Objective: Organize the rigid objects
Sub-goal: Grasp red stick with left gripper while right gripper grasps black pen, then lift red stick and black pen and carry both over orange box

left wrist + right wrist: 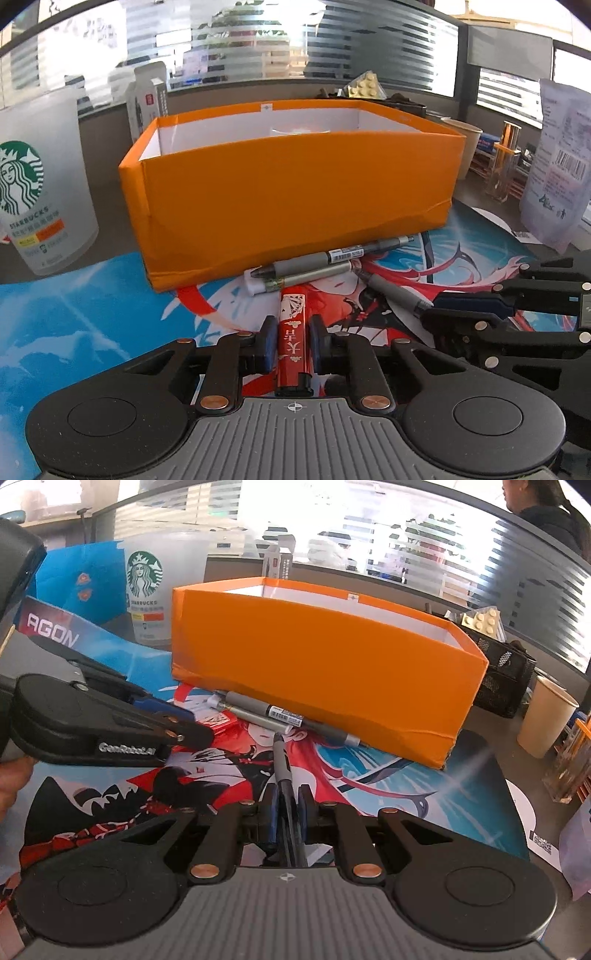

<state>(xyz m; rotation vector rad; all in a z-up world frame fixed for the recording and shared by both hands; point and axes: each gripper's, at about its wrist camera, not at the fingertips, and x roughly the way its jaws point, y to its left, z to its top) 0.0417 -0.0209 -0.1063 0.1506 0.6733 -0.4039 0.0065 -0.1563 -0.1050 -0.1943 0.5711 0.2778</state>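
While the left gripper (291,334) is closed on a red lighter (292,332) lying on the mat (92,302), the right gripper (287,808) clamps a grey pen (283,771). Two more pens (332,260) lie against the orange box (295,192).

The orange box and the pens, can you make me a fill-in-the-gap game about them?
1. The left gripper is shut on a ____ lighter.
2. The right gripper is shut on a ____.
3. The two grey pens lie against the ____ box.
4. The cup beside the box has a ____ logo.

Missing words: red; pen; orange; Starbucks
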